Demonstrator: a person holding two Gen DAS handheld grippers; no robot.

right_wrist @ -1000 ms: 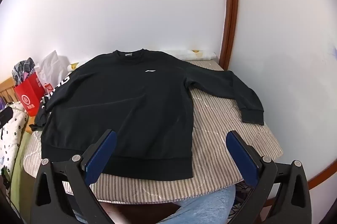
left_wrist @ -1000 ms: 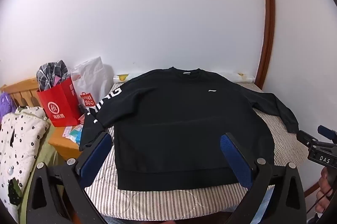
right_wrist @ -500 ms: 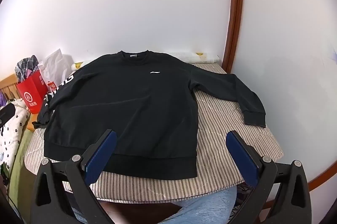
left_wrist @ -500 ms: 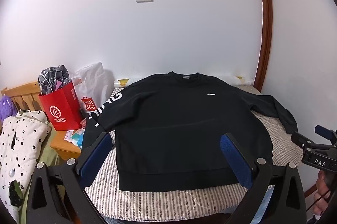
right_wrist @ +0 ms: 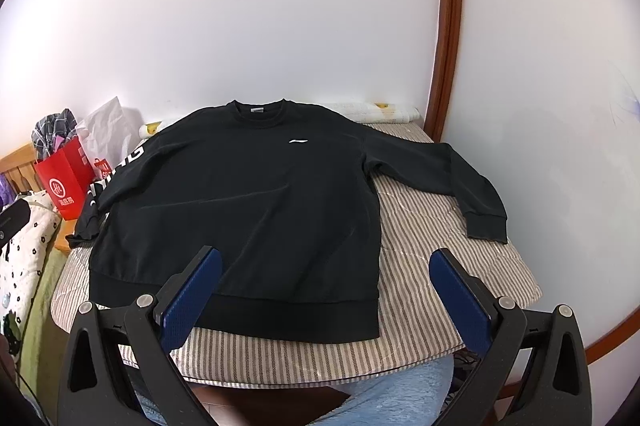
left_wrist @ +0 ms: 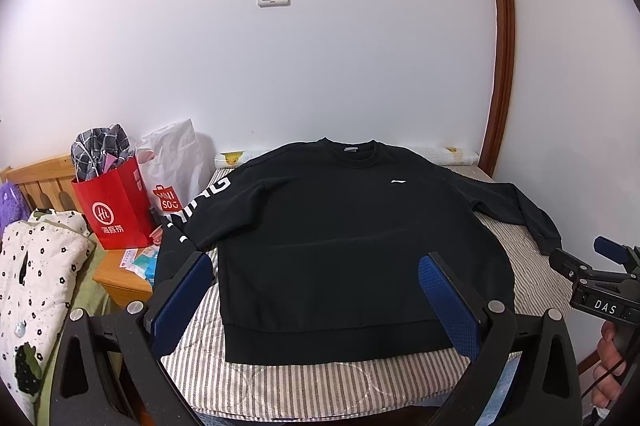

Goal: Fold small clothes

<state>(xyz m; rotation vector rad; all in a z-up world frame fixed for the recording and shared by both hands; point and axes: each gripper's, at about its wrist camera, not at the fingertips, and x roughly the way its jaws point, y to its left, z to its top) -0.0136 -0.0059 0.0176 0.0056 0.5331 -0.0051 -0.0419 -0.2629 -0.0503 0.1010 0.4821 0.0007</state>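
Observation:
A black sweatshirt (left_wrist: 344,238) lies flat, front up, on a striped padded table (left_wrist: 320,378); it also shows in the right wrist view (right_wrist: 248,201). Its right sleeve (right_wrist: 452,181) lies spread on the table, and its left sleeve with white letters (left_wrist: 188,218) hangs over the left edge. My left gripper (left_wrist: 316,298) is open and empty, held above the hem. My right gripper (right_wrist: 324,290) is open and empty, above the hem's right corner, and its side shows in the left wrist view (left_wrist: 592,286).
A red paper bag (left_wrist: 112,201) and a white plastic bag (left_wrist: 176,161) stand on a wooden stand at the left. A spotted quilt (left_wrist: 36,266) lies at the far left. White walls close behind and to the right, with a brown door frame (right_wrist: 444,25).
Both grippers have drawn back and lifted a little, so the sweatshirt sits lower and smaller in view. Both stay open. The sweatshirt has not moved.

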